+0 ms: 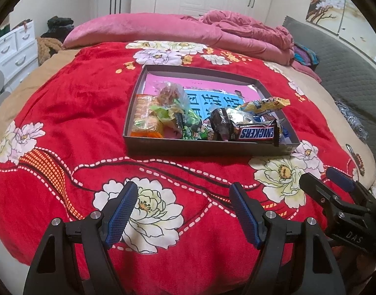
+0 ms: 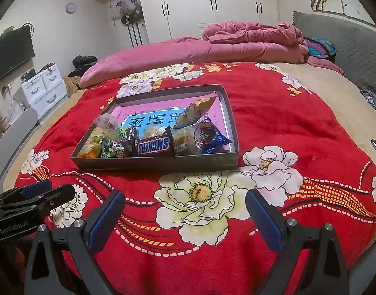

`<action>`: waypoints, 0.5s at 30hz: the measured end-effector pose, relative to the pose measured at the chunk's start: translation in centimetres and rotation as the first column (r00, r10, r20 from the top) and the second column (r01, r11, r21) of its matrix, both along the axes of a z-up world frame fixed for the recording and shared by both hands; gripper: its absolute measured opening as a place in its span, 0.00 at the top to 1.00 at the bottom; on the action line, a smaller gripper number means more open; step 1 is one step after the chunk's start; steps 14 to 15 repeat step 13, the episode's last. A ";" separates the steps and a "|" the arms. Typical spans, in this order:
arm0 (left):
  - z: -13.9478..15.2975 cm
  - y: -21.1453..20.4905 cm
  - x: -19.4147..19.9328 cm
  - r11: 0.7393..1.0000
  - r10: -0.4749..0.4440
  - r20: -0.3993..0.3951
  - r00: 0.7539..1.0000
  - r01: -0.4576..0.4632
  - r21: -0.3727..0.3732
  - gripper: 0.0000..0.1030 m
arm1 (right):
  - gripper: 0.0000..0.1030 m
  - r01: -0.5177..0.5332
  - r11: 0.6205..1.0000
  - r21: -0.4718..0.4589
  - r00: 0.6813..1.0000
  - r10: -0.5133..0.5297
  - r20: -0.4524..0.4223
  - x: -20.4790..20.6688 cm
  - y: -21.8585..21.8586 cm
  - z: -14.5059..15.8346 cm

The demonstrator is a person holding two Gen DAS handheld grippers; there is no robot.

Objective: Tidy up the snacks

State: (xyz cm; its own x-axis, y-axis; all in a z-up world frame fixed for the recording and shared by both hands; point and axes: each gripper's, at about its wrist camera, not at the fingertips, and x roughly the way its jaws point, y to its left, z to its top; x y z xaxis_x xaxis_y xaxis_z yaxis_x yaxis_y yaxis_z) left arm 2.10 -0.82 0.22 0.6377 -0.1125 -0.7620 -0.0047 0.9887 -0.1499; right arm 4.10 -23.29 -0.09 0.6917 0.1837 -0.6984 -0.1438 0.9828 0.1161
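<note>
**Both tongs released; snacks gathered in the shallow box**

You hold the left gripper (image 1: 181,209) above the red flowered plush blanket (image 1: 72,113), its blue-padded black jaws spread wide with nothing between them. Your right gripper (image 2: 185,217) stands the same way: jaws parted, pads gripping nothing, only blanket showing in the gap. Each tool appears at the edge of the other's camera view, so the two sit side by side, apart from each other and short of the box.

The dark grey shallow cardboard box (image 1: 202,148) lies flat on the blanket ahead of both tools, well clear of the fingertips. Its floor shows a pink and blue printed sheet (image 2: 148,120). The snacks are crowded along the near wall: a brown Snickers bar (image 1: 256,134) lying on its side against that wall, an orange wrapped packet (image 1: 145,120) in the left corner, a clear bag of brown pieces (image 1: 169,93) behind it, green wrappers (image 1: 188,129) between, a yellow packet (image 1: 266,105) propped on the right rim, and a blue packet (image 2: 212,139) in the right corner.

A rumpled pink quilt (image 2: 252,38) lies across the far end of the bed.
</note>
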 end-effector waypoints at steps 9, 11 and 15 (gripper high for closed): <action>0.4 0.5 0.0 0.998 0.049 0.036 0.998 -0.050 0.030 0.24 | 0.01 0.042 0.999 0.011 0.999 -0.042 0.014 0.4 -1.1 0.2; 0.7 1.2 0.2 0.997 0.074 0.051 0.996 -0.075 0.017 0.24 | 0.01 0.078 0.997 0.021 0.997 -0.078 0.025 1.0 -2.1 0.4; 1.2 2.4 0.8 0.994 0.106 0.079 0.991 -0.106 -0.005 0.24 | 0.01 0.123 0.992 0.031 0.991 -0.125 0.038 1.8 -3.3 0.8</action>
